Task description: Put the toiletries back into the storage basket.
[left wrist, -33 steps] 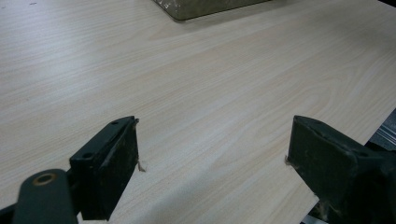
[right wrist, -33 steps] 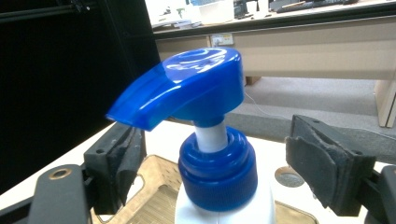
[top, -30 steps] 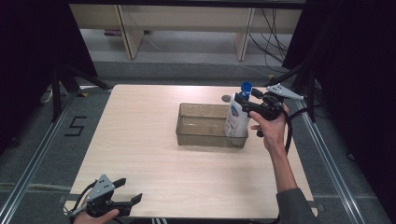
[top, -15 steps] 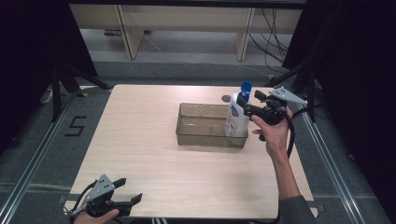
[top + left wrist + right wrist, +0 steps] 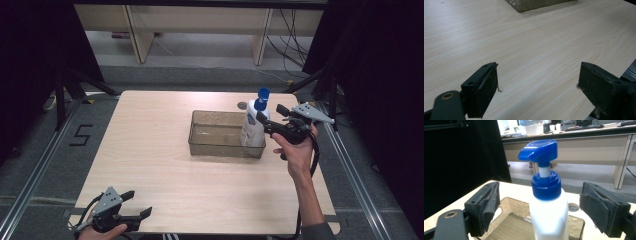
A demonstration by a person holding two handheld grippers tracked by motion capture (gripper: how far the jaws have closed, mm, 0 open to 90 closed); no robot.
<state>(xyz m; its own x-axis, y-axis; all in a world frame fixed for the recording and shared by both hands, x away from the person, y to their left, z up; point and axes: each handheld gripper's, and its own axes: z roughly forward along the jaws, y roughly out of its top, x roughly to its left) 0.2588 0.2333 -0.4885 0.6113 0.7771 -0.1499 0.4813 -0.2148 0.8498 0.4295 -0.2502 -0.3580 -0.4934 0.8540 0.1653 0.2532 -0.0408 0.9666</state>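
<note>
High view: right hand-held gripper (image 5: 267,120) has released the bottle (image 5: 251,129); jaws apart.

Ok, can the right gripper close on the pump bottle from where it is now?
Probably yes: the right gripper is open with the pump bottle standing between its jaws inside the clear tray, and nothing sits between pads and bottle.

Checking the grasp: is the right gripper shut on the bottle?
No, its jaws stand open on either side of the bottle, with gaps showing.
</note>
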